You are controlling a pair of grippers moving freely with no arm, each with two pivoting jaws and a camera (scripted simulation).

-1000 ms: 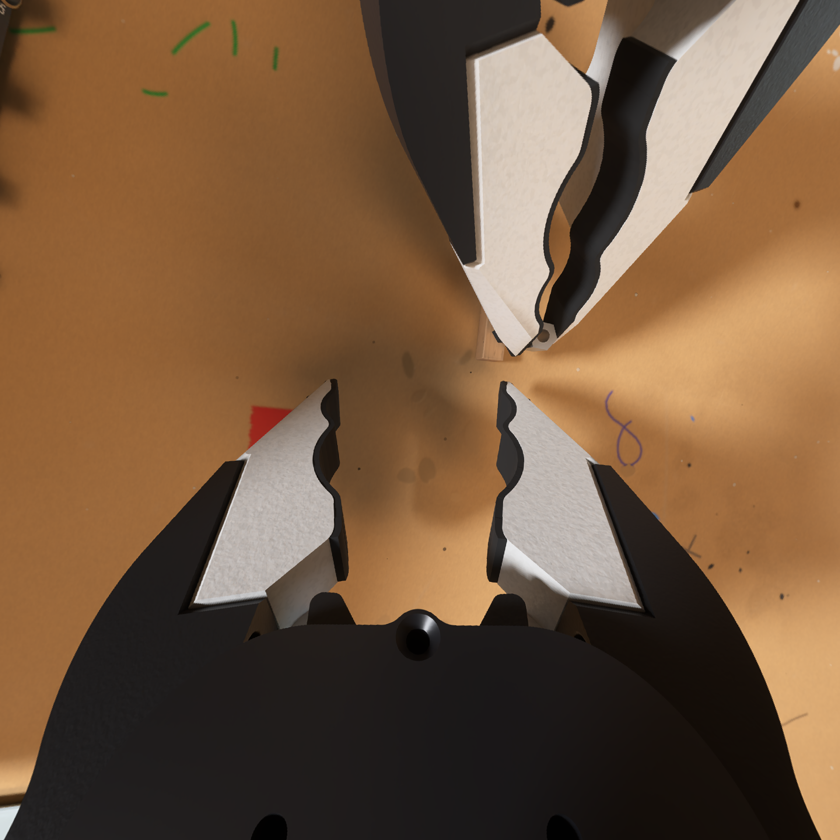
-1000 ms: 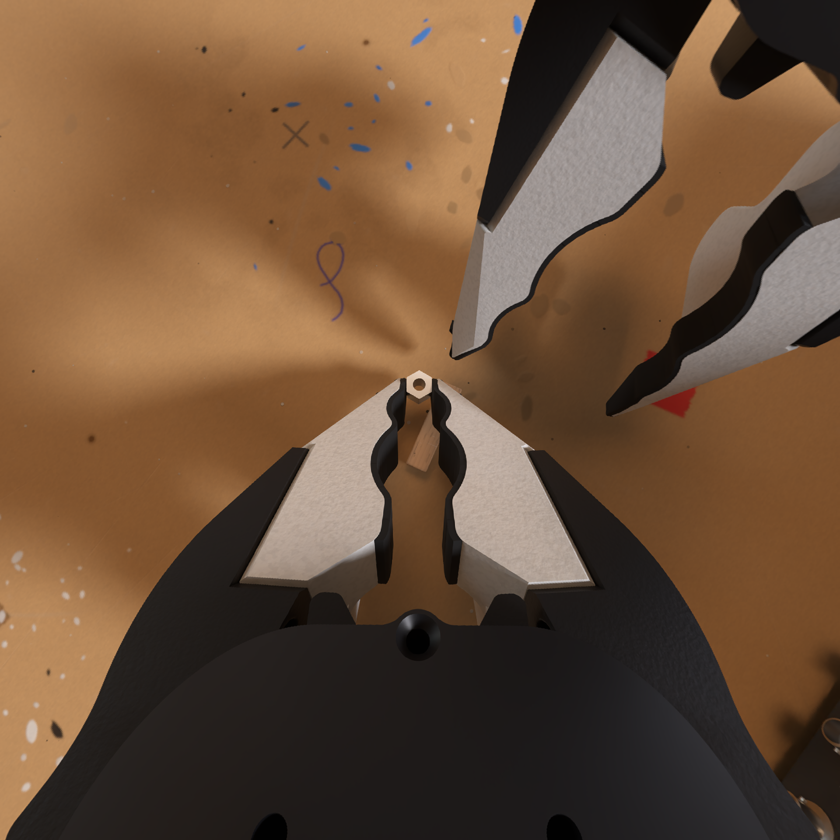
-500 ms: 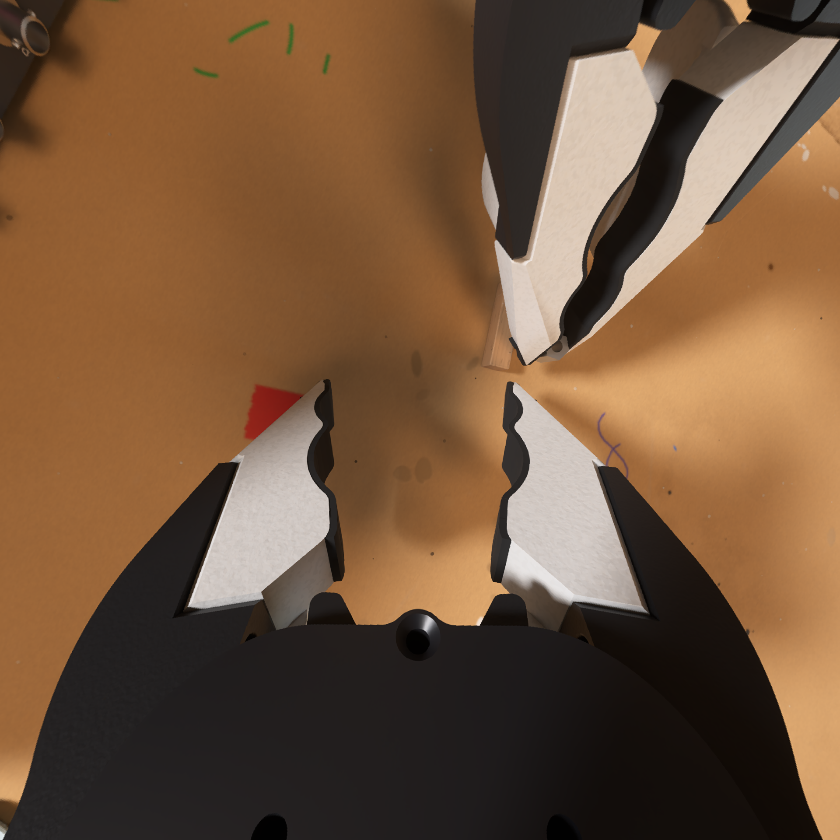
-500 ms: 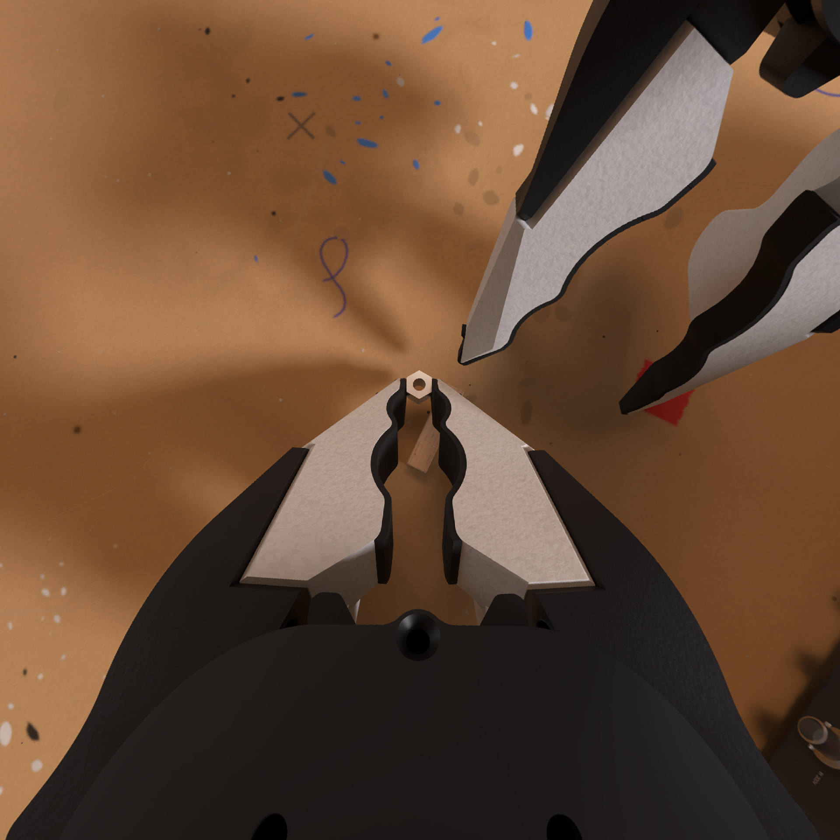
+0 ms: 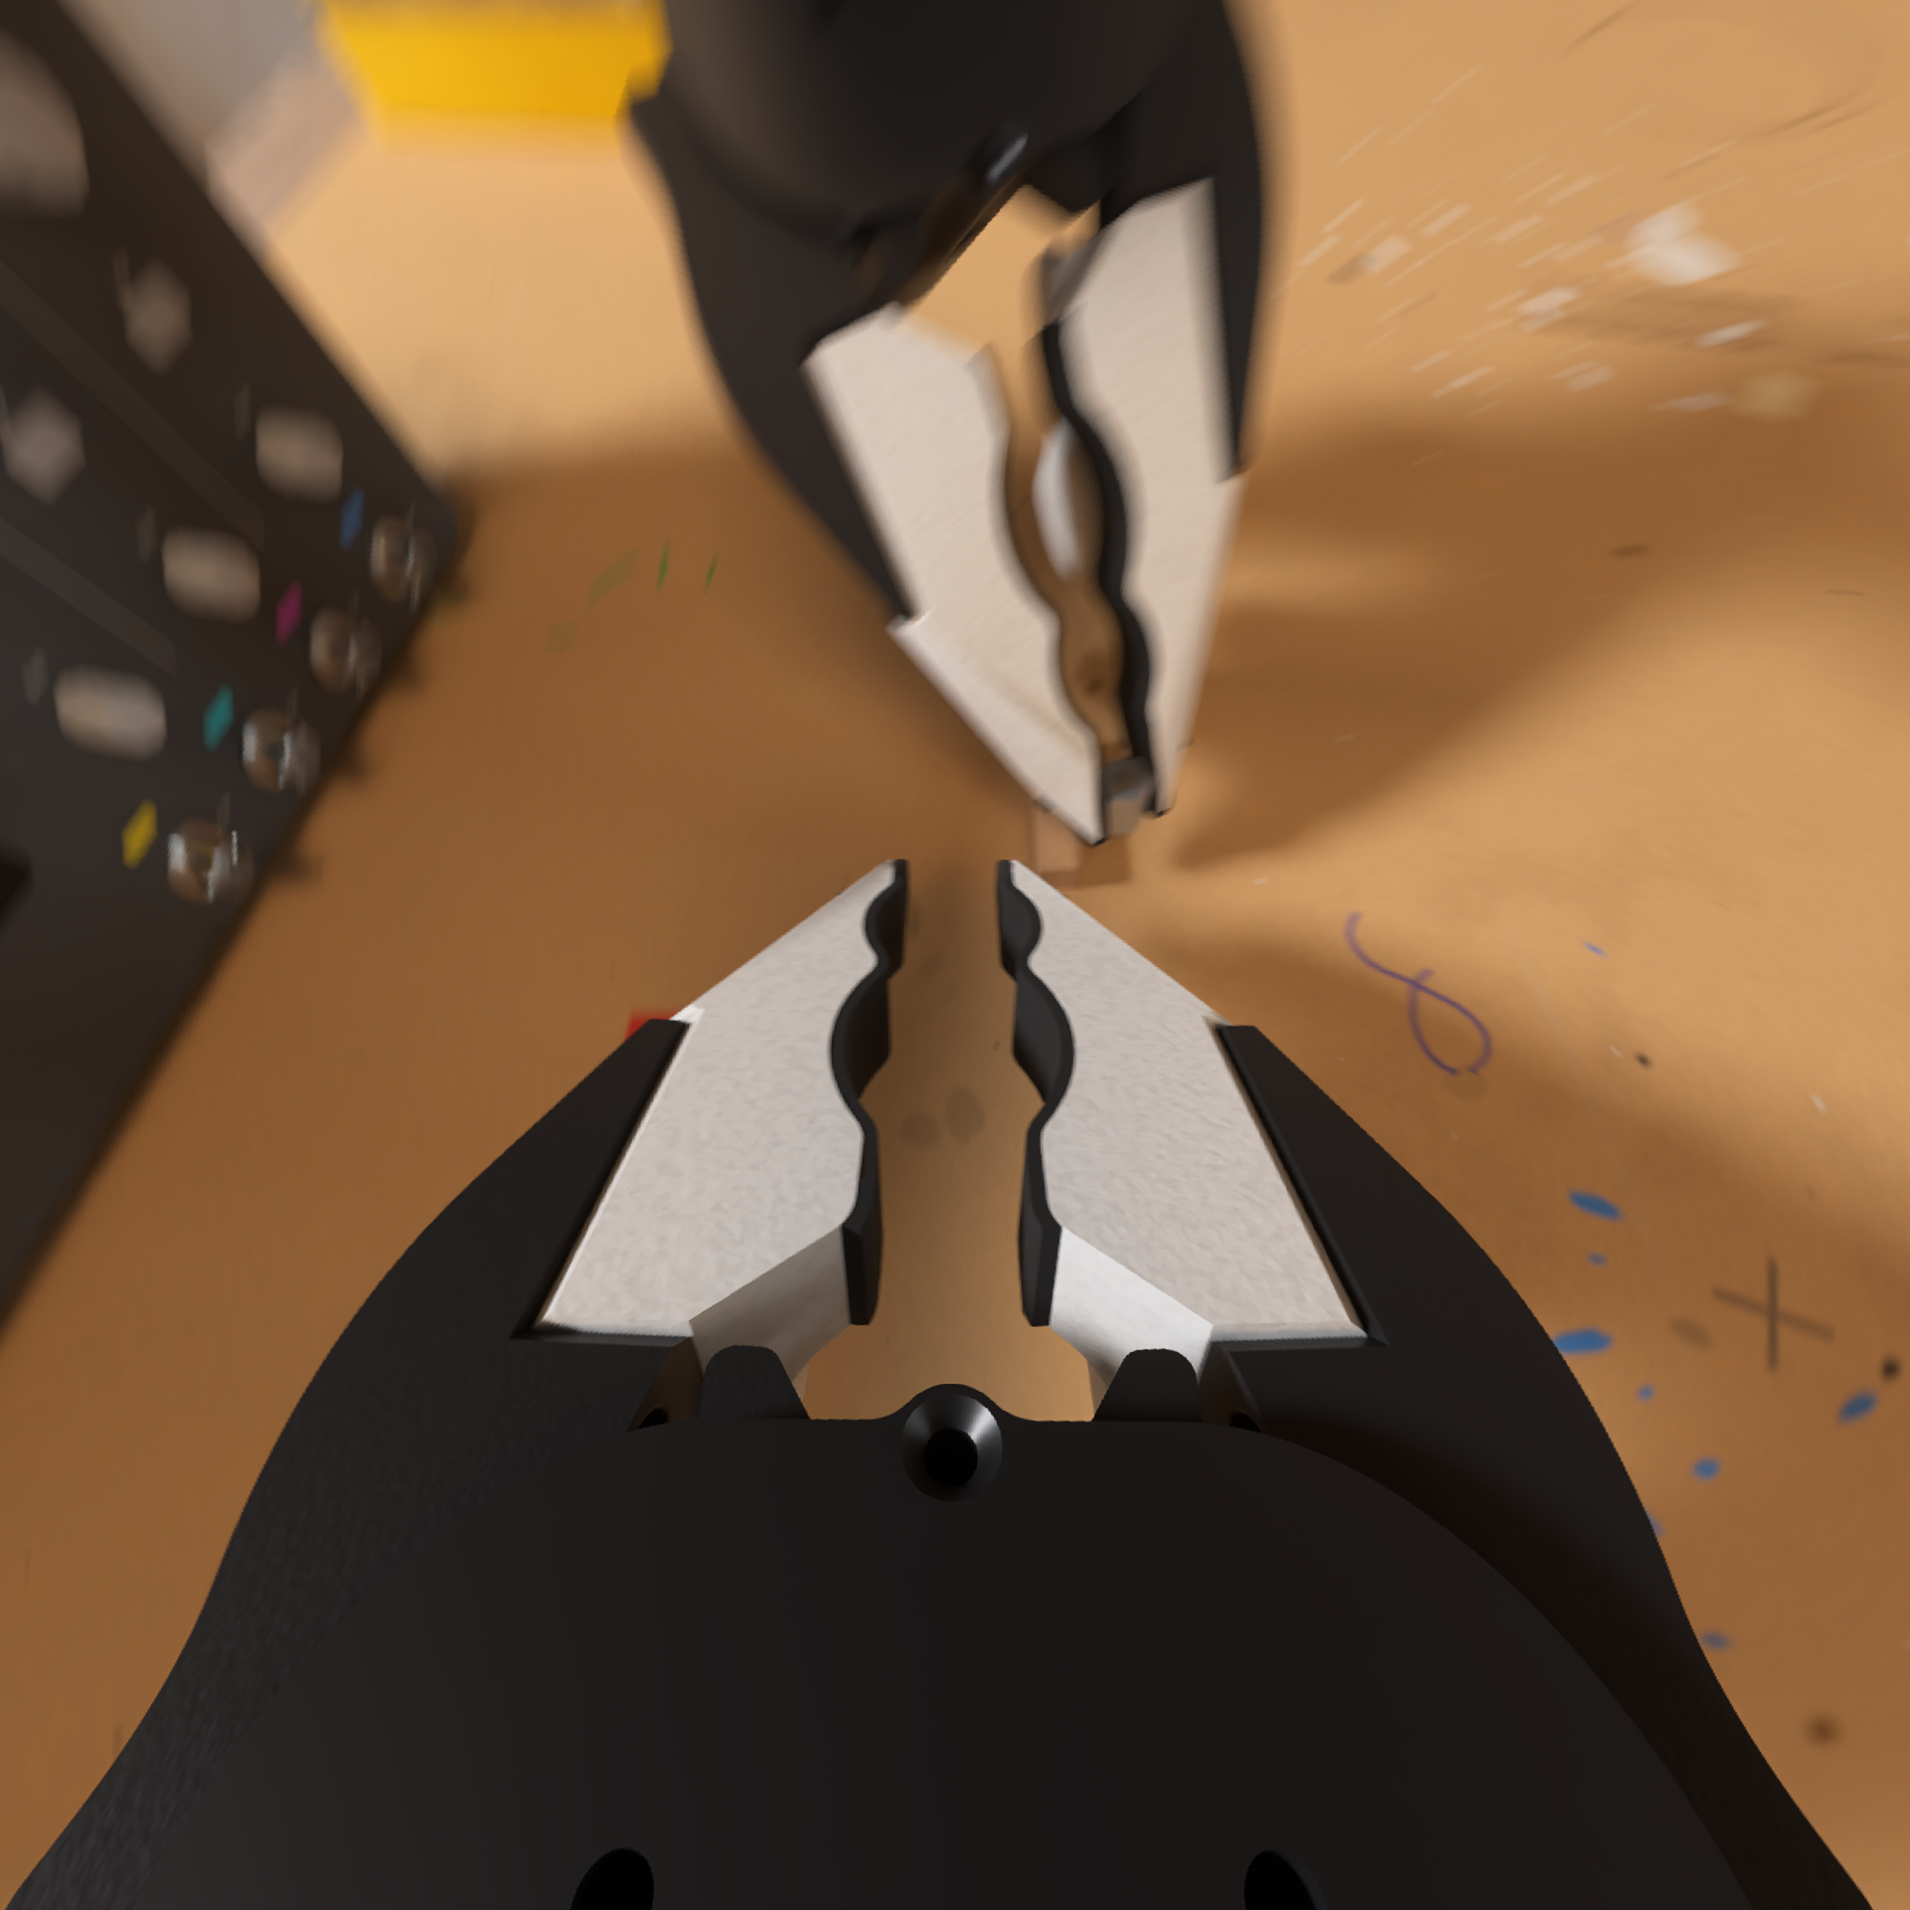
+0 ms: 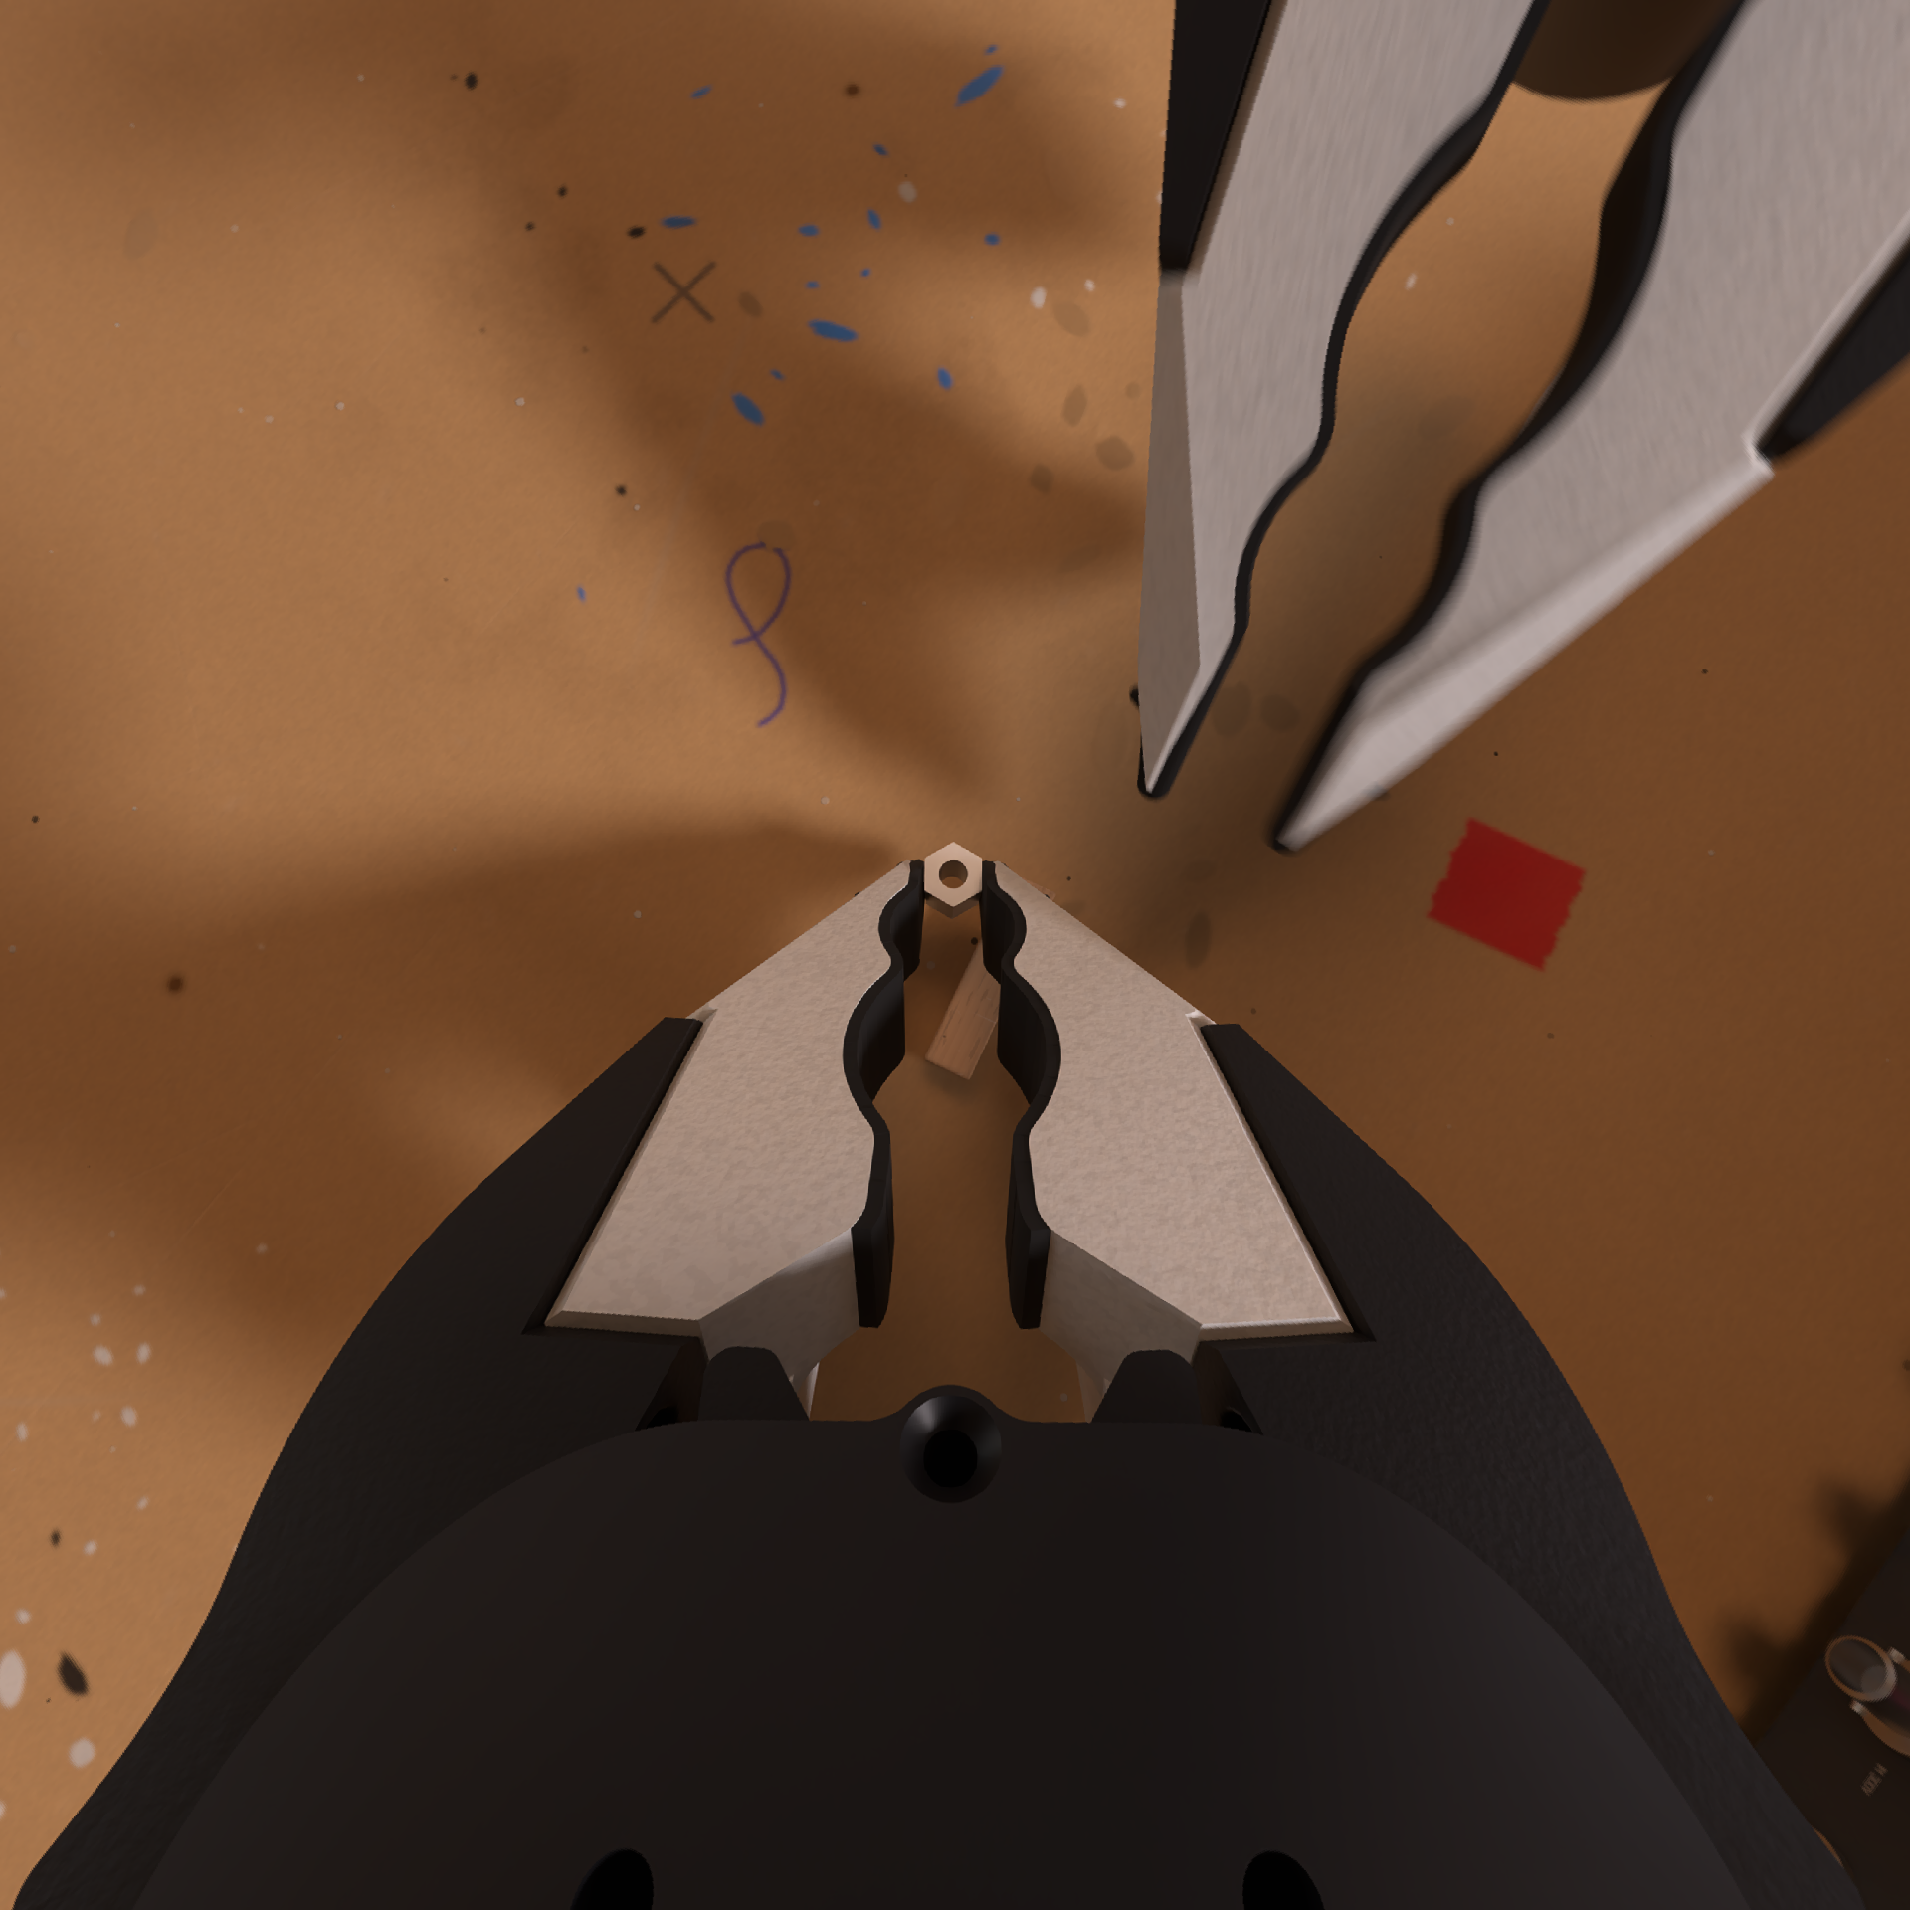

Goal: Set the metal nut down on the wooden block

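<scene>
Seen from my right wrist, my right hand-held gripper (image 6: pixel 951 891) pinches the metal nut (image 6: pixel 952 876) at its very fingertips, hole facing the camera, above the tan tabletop (image 6: pixel 362 724). Through the gap between the fingers, below the nut, the small wooden block (image 6: pixel 963 1026) lies tilted on the tabletop, apart from the nut as far as I can tell. A red square patch (image 6: pixel 1507 893) marks the surface to the right, a purple looped scribble (image 6: pixel 762 630) and blue flecks (image 6: pixel 827 331) farther off. My left hand-held gripper (image 6: pixel 1218 808) reaches in from the upper right, tips pointing down towards the tabletop near the red patch. From my left wrist, that left hand-held gripper (image 5: pixel 952 874) stands empty, its fingers a narrow gap apart with bare tabletop showing between them. Just past its tips the right hand-held gripper (image 5: pixel 1127 801), blurred, points down with the nut held at its end and a pale sliver of the block (image 5: pixel 1054 850) beside it. Farther left, a black organiser tray (image 5: pixel 93 930) holds blurred pale pieces in its pockets, with shiny metal fittings (image 5: pixel 277 746) and coloured tags along its edge. A yellow box (image 5: pixel 496 52) sits at the far end.
</scene>
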